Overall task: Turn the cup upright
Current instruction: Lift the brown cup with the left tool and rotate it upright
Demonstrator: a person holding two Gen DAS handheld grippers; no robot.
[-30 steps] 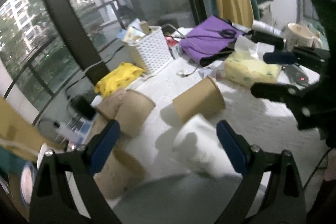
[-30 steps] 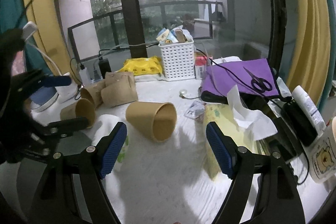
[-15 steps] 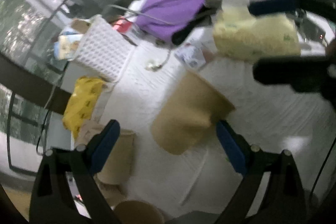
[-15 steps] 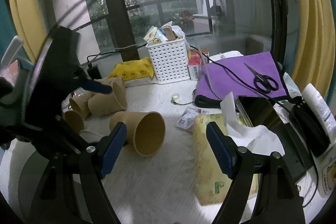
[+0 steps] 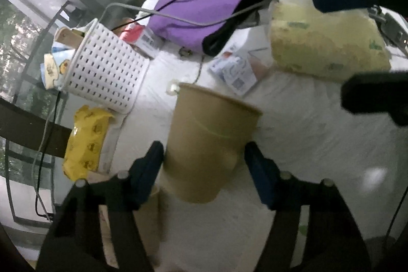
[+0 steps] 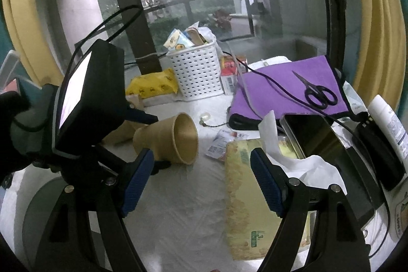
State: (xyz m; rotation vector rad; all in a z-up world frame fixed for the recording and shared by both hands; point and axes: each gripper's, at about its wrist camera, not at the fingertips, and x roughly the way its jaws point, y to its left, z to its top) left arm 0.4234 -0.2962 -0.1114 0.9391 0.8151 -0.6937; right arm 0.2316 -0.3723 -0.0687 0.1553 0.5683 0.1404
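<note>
Cup [image 5: 206, 142] lies on its side on the white surface [image 5: 306, 144], mouth toward the tissue pack [image 5: 326, 42], its base end between the left tool's [image 5: 202, 157] pads; I cannot tell whether they grip it. The right tool [image 6: 201, 177] hangs wide above the surface, holding nothing, the cup [image 6: 168, 142] beyond it.

The cup [image 5: 206, 142] is viewed closely from the left wrist; from the right wrist, it [image 6: 169, 142] is seen farther off, windowward. The white basket [image 5: 102, 73] is shared.
</note>
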